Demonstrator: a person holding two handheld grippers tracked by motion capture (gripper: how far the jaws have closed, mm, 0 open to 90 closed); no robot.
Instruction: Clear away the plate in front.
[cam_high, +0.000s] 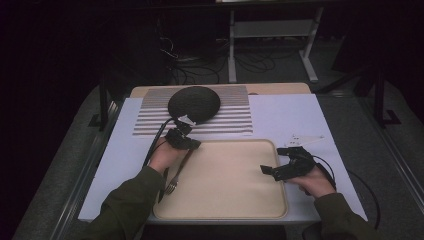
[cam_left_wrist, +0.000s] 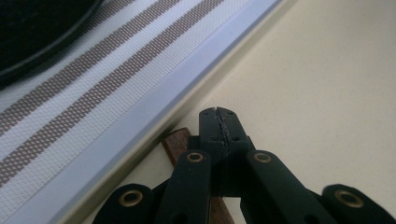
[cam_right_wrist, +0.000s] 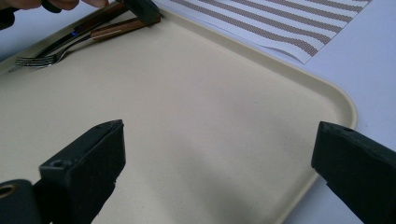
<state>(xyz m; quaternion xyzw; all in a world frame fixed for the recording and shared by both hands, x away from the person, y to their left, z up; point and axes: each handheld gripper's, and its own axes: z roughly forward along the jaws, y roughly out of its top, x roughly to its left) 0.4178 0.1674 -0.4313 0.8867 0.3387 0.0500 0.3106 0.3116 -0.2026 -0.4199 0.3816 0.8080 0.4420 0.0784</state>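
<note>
The left gripper (cam_left_wrist: 218, 122) has its black fingers pressed together, empty, just above a fork's (cam_high: 176, 174) brown wooden handle. The metal fork lies along the left edge of a smooth, rounded beige tray (cam_high: 235, 200). The right gripper (cam_right_wrist: 219, 158) fingers stand wide apart, empty.

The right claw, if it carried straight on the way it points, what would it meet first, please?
Probably the bare floor of the cream tray: the open right claw points down across it. The fork lies farther off, though depth is unclear.
</note>
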